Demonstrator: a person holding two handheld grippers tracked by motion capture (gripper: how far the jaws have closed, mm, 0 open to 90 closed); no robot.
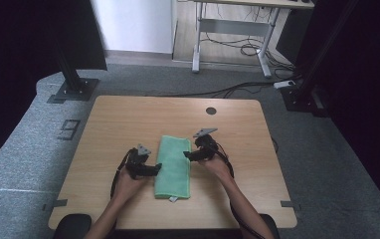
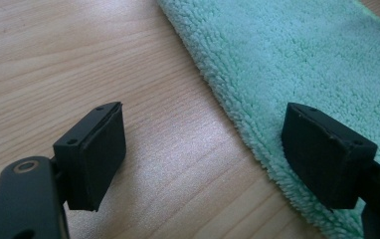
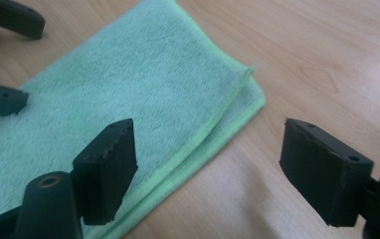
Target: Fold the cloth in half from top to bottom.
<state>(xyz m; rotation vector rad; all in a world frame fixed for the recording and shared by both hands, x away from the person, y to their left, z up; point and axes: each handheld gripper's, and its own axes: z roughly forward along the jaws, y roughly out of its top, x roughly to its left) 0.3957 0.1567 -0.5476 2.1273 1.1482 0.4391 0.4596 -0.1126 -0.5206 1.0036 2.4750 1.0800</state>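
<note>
The folded green microfibre towel (image 1: 173,167) lies flat mid-table on the light wooden table (image 1: 113,124), long edges facing each hand, presumably for folding. The left gripper (image 1: 157,168) and right gripper (image 1: 186,156) flank the towel, jaws spread and empty. The right gripper view reveals the towel's doubled layers (image 3: 218,124); the left gripper view shows one jaw overlapping its fuzzy edge (image 2: 237,119).

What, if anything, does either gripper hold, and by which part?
Nothing is held: the left gripper and right gripper stand open beside the folded green cloth.
</note>
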